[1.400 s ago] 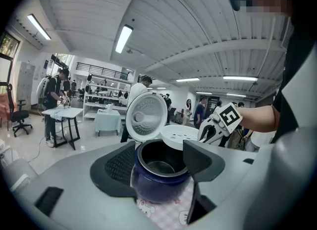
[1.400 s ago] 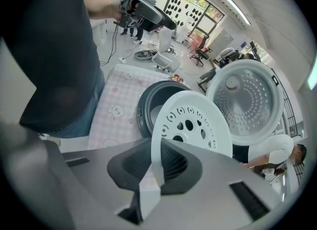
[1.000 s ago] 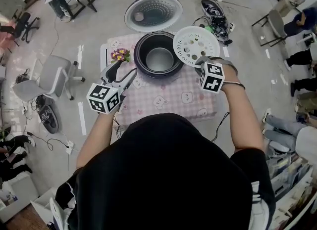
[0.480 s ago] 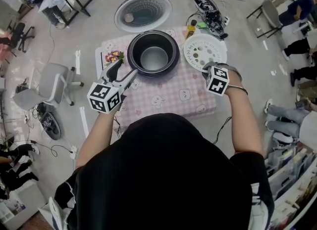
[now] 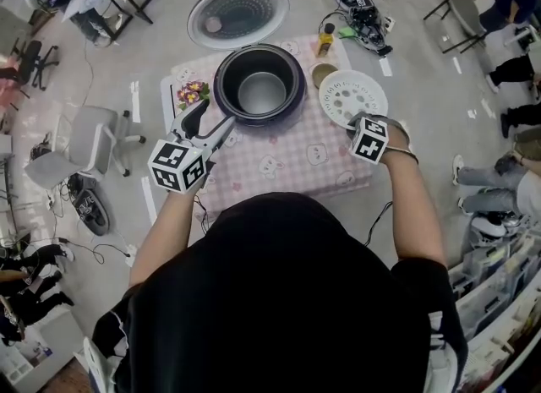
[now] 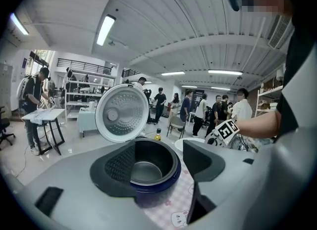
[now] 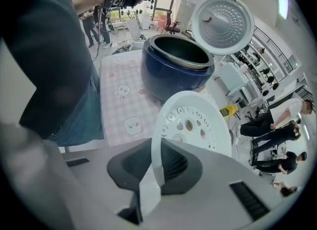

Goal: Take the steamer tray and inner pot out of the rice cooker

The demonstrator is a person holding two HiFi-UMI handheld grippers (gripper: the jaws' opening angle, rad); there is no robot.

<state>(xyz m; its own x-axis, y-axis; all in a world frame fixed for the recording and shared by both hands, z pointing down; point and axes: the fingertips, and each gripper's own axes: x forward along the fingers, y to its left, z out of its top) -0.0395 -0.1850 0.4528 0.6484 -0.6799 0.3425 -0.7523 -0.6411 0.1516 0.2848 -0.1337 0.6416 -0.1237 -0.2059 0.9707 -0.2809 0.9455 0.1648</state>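
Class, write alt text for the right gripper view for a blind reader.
The right tongs pinch the rim of a white steamer tray. Behind it, on a pink checked tablecloth, stands a blue rice cooker, lid open, inner pot inside.

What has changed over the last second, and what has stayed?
The right gripper, shut on the steamer tray at its rim, carried it rightward away from the rice cooker and down toward the table. The left gripper stayed open beside the cooker; the inner pot stayed inside.
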